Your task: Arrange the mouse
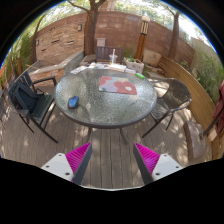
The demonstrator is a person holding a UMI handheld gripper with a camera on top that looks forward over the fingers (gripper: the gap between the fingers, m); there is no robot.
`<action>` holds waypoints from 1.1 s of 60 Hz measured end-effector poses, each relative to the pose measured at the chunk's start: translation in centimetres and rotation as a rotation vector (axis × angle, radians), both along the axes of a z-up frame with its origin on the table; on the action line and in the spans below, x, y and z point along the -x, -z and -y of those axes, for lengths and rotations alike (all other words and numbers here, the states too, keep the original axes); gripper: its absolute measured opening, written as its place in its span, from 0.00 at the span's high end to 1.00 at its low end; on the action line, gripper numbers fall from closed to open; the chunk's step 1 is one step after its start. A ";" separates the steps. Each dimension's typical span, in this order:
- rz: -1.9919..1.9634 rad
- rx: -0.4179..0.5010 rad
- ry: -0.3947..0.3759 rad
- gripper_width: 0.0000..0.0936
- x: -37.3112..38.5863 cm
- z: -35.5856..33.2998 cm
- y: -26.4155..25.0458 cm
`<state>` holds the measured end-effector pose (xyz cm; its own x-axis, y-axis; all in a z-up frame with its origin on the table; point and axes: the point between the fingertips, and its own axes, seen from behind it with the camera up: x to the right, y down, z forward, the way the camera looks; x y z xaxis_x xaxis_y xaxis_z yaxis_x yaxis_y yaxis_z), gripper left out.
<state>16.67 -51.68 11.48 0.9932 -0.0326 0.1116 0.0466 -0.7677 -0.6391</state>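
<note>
A small blue mouse lies on the near left part of a round glass table. A red and white mouse mat lies near the table's middle, to the right of the mouse and further back. My gripper is well short of the table, above the wooden deck, with its pink-padded fingers spread wide apart and nothing between them.
A dark chair stands left of the table and another chair to the right. A wooden bench runs along the right side. Small items sit at the table's far edge. Wooden deck boards lie ahead.
</note>
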 end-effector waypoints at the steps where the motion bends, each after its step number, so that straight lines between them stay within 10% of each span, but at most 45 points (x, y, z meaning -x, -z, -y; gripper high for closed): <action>1: -0.010 -0.001 -0.005 0.10 0.9 -0.4 0.6; 26: -0.101 -0.162 -0.075 0.10 18.4 -24.2 9.6; 39: -0.100 -0.121 -0.065 0.46 19.1 -28.9 12.6; 57: -0.081 -0.112 -0.117 0.63 19.8 -29.3 12.1; 66: -0.139 -0.246 -0.183 0.63 21.5 -32.3 3.6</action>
